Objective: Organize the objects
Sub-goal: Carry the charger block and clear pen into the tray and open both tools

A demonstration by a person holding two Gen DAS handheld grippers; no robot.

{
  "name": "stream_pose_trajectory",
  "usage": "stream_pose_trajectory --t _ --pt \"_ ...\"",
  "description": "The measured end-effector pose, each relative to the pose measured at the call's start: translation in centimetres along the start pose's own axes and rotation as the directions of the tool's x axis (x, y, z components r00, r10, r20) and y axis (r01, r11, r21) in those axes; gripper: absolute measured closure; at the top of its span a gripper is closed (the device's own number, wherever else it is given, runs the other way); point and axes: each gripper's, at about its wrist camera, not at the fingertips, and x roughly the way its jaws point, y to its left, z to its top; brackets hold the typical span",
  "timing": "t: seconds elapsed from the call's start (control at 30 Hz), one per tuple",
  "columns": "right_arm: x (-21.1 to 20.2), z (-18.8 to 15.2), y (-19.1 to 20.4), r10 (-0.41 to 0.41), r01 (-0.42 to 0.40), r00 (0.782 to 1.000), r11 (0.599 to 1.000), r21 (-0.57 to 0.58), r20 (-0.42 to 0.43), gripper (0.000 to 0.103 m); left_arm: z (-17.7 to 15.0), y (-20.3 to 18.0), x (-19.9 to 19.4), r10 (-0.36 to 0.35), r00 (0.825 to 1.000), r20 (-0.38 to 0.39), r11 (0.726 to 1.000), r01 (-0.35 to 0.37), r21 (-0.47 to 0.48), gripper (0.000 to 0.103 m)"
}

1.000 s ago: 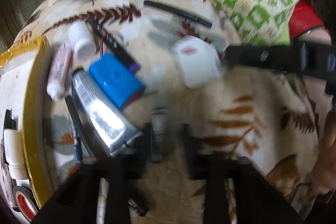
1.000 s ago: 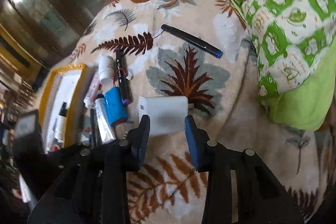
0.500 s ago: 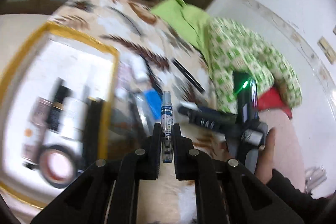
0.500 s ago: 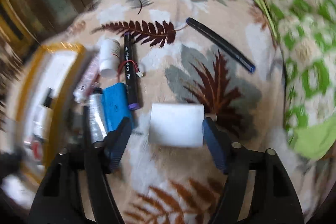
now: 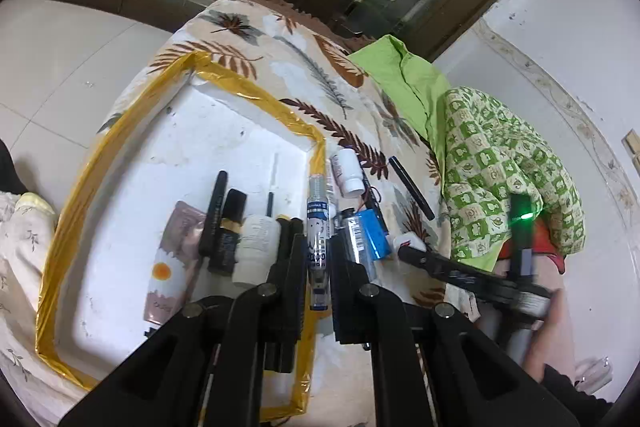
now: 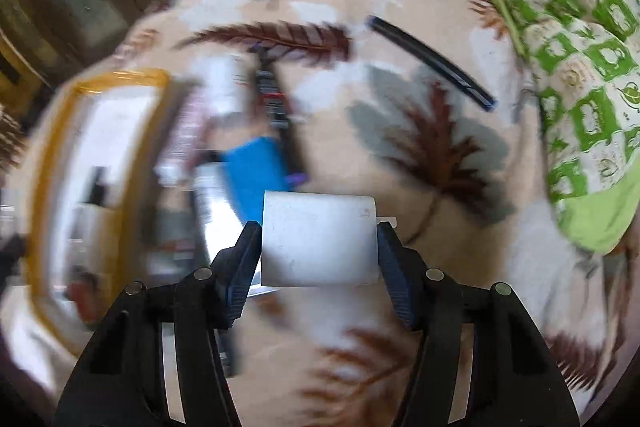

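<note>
My left gripper (image 5: 318,251) is shut on a slim white-and-blue tube (image 5: 318,227) and holds it upright above the right edge of the white tray with a gold rim (image 5: 316,151). My right gripper (image 6: 318,239) is shut on a white rectangular box (image 6: 318,239) just above the leaf-patterned blanket (image 6: 400,39); it also shows in the left wrist view (image 5: 404,247). A blue battery pack (image 6: 256,167), a silver tube (image 5: 358,243), a white bottle (image 5: 347,173) and two black pens (image 6: 432,61) lie on the blanket beside the tray.
Several items lie in the tray: a daisy-print sachet (image 5: 172,259), black tubes (image 5: 232,227), a white bottle (image 5: 258,247). A green patterned pillow (image 5: 500,167) lies at the right. White floor and dark glass doors lie behind. The right wrist view is motion-blurred at left.
My left gripper took the slim tube off the blanket, lifted it and swung it left over the tray's edge. My right gripper closed on the white box and moved toward the tray.
</note>
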Motion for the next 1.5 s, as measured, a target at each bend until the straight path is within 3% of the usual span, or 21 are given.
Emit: stream_pose_trajectory --t 0.27,0.47,0.67,0.77,0.9,1.1,1.3,1.37,1.5 --pt "-5.4 0.8 10.6 0.18 -0.169 0.981 0.976 -0.137 0.071 0.045 0.7 2.9 -2.6 0.019 0.998 0.061 0.998 -0.015 -0.062 0.095" --pt "-5.8 0.7 15.2 0.252 -0.229 0.964 0.95 -0.214 0.084 0.045 1.5 5.8 -3.8 0.024 0.998 0.066 0.994 -0.016 -0.111 0.095" --pt "-2.0 2.3 15.4 0.243 -0.229 0.969 0.953 -0.2 0.049 0.045 3.9 6.6 -2.9 0.051 0.998 0.048 0.994 -0.046 -0.096 0.095" --pt "0.5 3.3 15.4 0.227 -0.216 0.973 0.959 -0.186 0.042 0.045 5.1 6.1 -0.6 0.116 0.993 -0.005 0.992 -0.117 -0.042 0.095" --pt "2.9 5.0 16.0 0.213 -0.203 0.976 0.964 -0.171 0.044 0.045 6.0 6.5 2.8 0.145 0.987 -0.072 0.989 -0.146 -0.008 0.095" --pt "3.8 5.7 17.6 0.137 -0.101 0.983 0.961 -0.256 0.126 0.045 5.4 7.2 5.2 0.154 0.983 -0.101 0.988 -0.154 0.013 0.095" --pt "6.3 5.6 17.6 0.104 -0.079 0.991 0.964 -0.254 0.088 0.044 5.2 7.2 5.3 0.185 0.978 -0.1 0.983 -0.184 0.018 0.094" --pt "6.3 5.4 17.5 0.09 -0.061 0.99 0.967 -0.246 0.11 0.044 5.2 7.6 5.6 0.193 0.974 -0.117 0.981 -0.194 0.002 0.094" --pt "6.9 5.8 17.2 0.128 -0.112 0.99 0.97 -0.216 0.063 0.042 5.5 9.2 5.9 0.08 0.984 -0.162 0.992 -0.095 -0.089 0.09"
